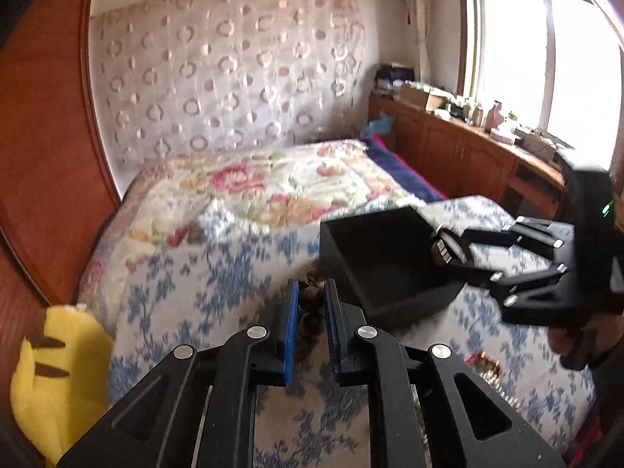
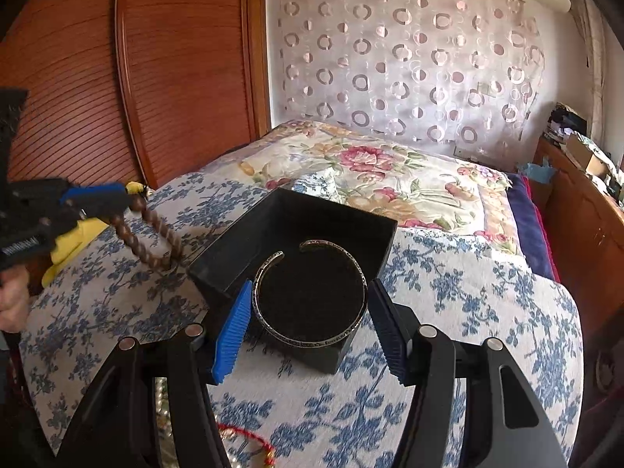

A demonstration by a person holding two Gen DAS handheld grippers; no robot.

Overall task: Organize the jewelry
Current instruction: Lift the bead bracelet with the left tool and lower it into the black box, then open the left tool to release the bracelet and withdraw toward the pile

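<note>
- Now, silver cuff bangle pinched between right gripper pads, over black box near corner
- Brown bead bracelet hangs clamped in left gripper, just beside box's left edge
- Box sits on blue-flowered bedspread

Two wrist fisheyes angled down over the bed, close, both showing the black box

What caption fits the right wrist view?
Right gripper holds a silver bangle over the black box.
</note>
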